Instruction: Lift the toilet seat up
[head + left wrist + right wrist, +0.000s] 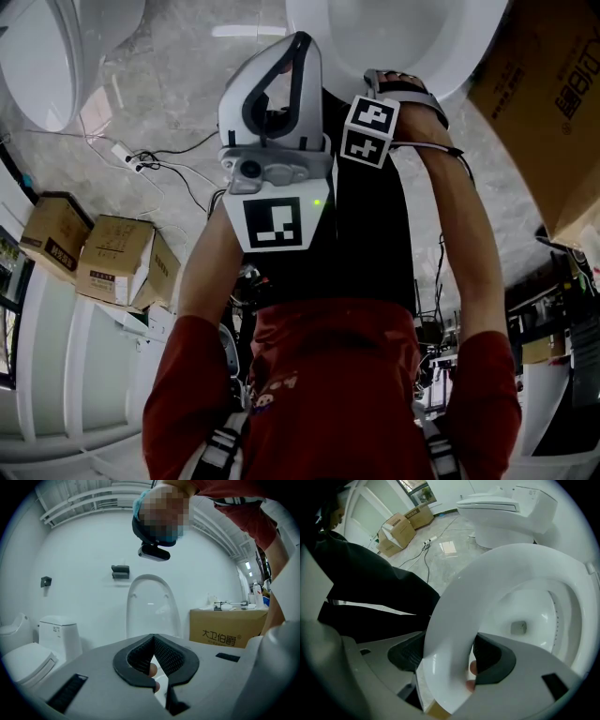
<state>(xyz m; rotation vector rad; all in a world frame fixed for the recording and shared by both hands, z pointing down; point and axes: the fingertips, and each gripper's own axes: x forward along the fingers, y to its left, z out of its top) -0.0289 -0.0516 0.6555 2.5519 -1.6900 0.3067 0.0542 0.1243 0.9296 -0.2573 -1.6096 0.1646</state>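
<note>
Left gripper (153,641) with jaws together — toilet lid (152,606) upright ahead, cardboard box (227,627) at right.

Seat (454,620): white plastic, smooth, glossy.
Bowl (539,620): white glazed ceramic, glossy.
Left gripper (153,644): grey plastic shell, matt; pads (171,656) black, finely ribbed.
Boxes (398,529): brown cardboard, matt.
Floor (445,559): grey marbled stone look, polished.

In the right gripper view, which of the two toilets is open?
The near toilet, uncovered, with its seat between the right gripper's jaws; the far toilet is closed.
</note>
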